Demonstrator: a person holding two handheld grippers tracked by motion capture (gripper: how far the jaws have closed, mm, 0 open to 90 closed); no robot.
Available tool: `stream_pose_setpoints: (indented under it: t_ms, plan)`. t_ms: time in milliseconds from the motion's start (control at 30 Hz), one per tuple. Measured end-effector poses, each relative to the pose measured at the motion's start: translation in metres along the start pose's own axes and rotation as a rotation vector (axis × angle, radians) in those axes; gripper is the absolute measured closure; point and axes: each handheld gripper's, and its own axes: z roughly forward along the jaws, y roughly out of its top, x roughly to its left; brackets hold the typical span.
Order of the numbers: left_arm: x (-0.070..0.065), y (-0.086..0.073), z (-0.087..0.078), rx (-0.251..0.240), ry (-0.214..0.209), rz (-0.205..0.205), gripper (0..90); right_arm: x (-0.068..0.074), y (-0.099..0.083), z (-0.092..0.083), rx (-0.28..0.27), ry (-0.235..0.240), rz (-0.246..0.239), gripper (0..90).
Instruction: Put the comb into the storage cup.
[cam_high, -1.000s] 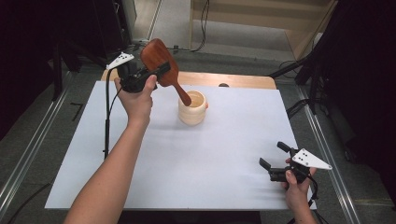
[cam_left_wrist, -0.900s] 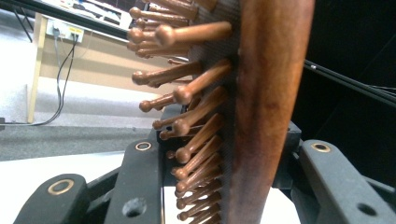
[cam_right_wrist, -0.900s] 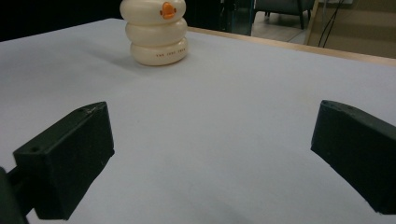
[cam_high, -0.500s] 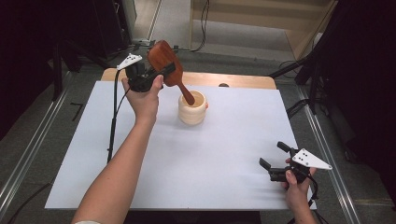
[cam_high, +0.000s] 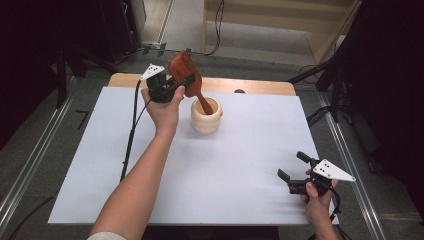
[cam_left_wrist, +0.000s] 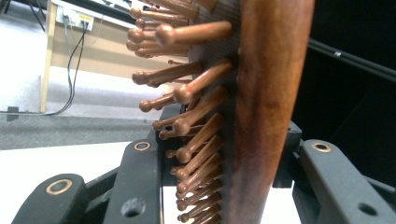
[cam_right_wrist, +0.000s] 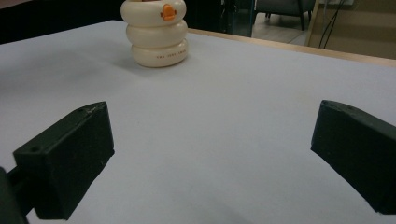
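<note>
Brush (cam_high: 184, 76): handle in cup (cam_high: 206, 116), pinched by left gripper (cam_high: 176, 86)
Right gripper (cam_high: 295, 172): spread, near cup
Sheet (cam_high: 240, 165): white, under cup
Room: dark

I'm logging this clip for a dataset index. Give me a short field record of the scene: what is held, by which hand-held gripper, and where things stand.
held item: wooden hairbrush, clamped at its head
holder: left hand-held gripper, shut on the brush
brush handle: angled down, its end inside the cream holder
cream holder: ringed cup with an orange mark, upright on the white table
right hand-held gripper: jaws open, nothing between them, low over the table's near right corner
</note>
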Motion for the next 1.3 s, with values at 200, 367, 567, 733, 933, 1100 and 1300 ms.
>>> stream_pose_setpoints:
  t_ms: [200, 367, 567, 733, 933, 1100, 1300]
  plan:
    - [0.0, -0.012, 0.009, 0.011, 0.007, -0.006, 58.3, 0.0, 0.0, 0.0, -0.001, 0.001, -0.002, 0.0]
    - [0.002, -0.021, 0.014, 0.019, 0.022, -0.021, 58.2, 0.0, 0.0, 0.0, -0.002, 0.001, -0.002, 0.0]
    - [0.004, -0.029, 0.017, 0.028, 0.031, -0.027, 57.9, 0.0, 0.0, 0.001, -0.005, 0.002, -0.005, 0.0]
    - [0.005, -0.035, 0.018, 0.025, 0.048, -0.036, 57.7, -0.002, 0.0, 0.0, -0.014, 0.001, 0.005, 0.0]
    - [0.01, -0.043, 0.018, 0.022, 0.059, -0.073, 57.4, 0.0, 0.0, 0.003, -0.011, 0.002, -0.014, 0.0]
    - [0.01, -0.045, 0.02, 0.021, 0.072, -0.07, 57.3, -0.001, 0.0, 0.002, -0.016, 0.002, -0.009, 0.0]
    - [0.012, -0.049, 0.02, 0.007, 0.086, -0.094, 56.3, -0.001, 0.0, 0.003, -0.018, 0.005, -0.013, 0.0]
